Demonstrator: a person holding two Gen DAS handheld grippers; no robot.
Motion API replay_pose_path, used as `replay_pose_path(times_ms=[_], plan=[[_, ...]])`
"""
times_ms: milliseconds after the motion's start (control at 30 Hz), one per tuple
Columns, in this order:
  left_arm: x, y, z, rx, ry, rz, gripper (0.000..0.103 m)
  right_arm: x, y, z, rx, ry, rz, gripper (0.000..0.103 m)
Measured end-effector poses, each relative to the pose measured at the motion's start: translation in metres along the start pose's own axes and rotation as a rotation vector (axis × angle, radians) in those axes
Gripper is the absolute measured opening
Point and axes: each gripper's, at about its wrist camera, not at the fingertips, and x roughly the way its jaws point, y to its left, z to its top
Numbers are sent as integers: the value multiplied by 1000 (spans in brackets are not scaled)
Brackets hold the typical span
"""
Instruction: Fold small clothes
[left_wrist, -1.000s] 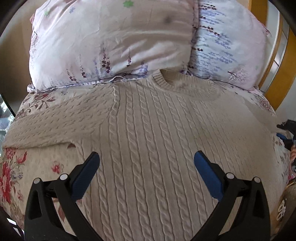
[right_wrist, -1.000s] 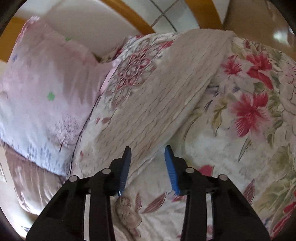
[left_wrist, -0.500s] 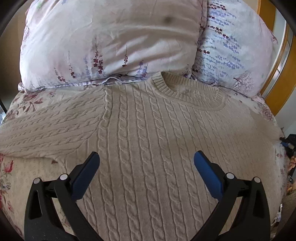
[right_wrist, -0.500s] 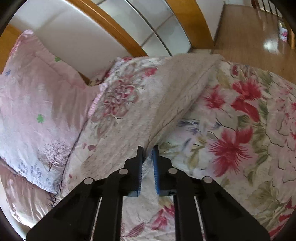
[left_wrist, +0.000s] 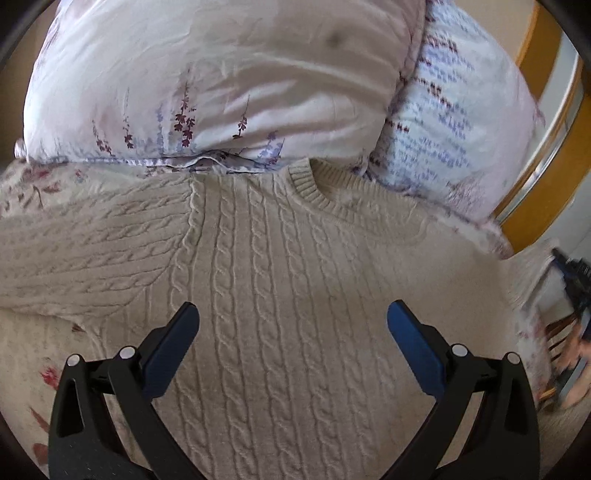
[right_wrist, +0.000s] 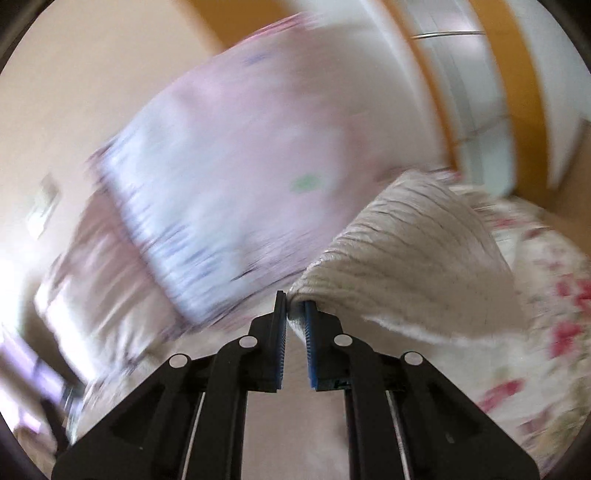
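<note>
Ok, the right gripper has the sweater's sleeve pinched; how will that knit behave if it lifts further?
Probably floppy: from the right gripper the sleeve drapes in a sagging curve. The cable-knit sweater looks thick, so likely weighty and stretchy. Its textured knit should resist slipping from the pads.

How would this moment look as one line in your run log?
cream cable-knit sweater flat on bed | left tool open above it | right tool shut on sleeve, lifting
</note>
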Motion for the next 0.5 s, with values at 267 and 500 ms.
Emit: replay_pose_path(times_ms=[267, 500], plan=[[2, 2, -3, -68, -5, -125, 101, 77, 65, -87, -132, 348, 68, 10], [2, 5, -1, -97, 1, -188, 101, 76, 49, -82, 9, 385, 57, 50]])
